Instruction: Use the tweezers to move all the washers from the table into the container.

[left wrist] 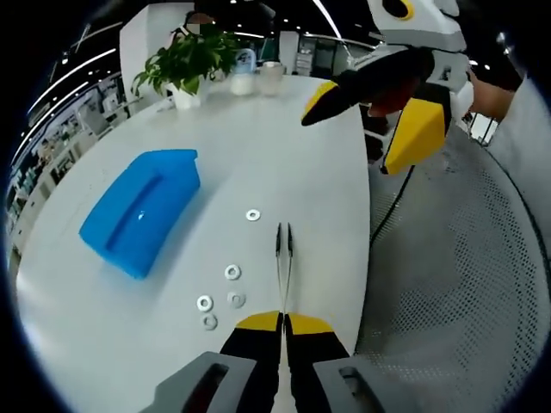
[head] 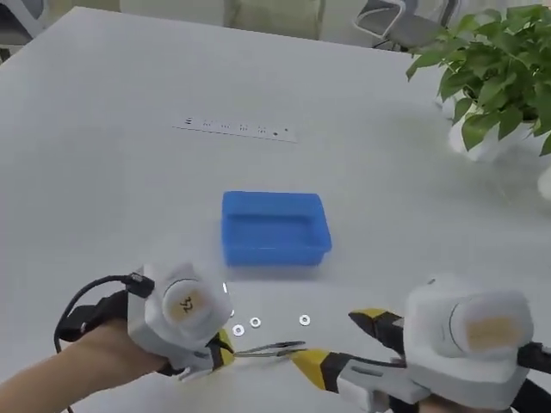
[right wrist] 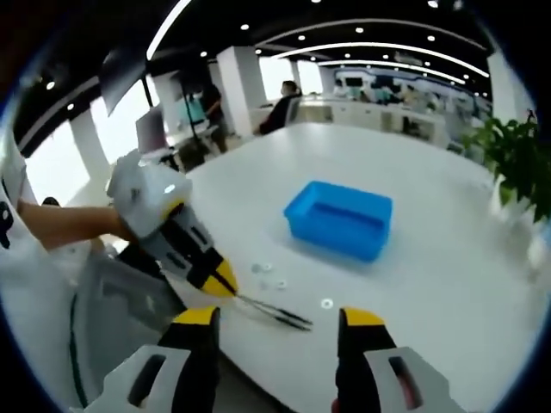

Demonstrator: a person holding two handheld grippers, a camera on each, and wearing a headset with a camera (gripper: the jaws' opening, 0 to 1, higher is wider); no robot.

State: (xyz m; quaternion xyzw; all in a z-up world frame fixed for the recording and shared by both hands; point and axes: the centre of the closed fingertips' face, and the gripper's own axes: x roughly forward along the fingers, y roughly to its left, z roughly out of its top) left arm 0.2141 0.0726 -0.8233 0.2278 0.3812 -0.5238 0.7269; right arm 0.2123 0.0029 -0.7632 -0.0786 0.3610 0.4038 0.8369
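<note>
My left gripper is shut on slim metal tweezers, which lie low over the white table and point right. In the left gripper view the tweezers run straight out from the closed jaws, tips nearly together and holding nothing. Several small washers lie just beyond them, one a little apart to the right; the same cluster sits left of the tweezers. The blue container stands behind the washers. My right gripper is open beside the tweezer tips, holding nothing, its jaws spread wide.
A power strip lies flat on the table behind the container. At the far right stands a potted plant in a white pot. The table's near edge runs just under both grippers. Chairs stand beyond the far edge.
</note>
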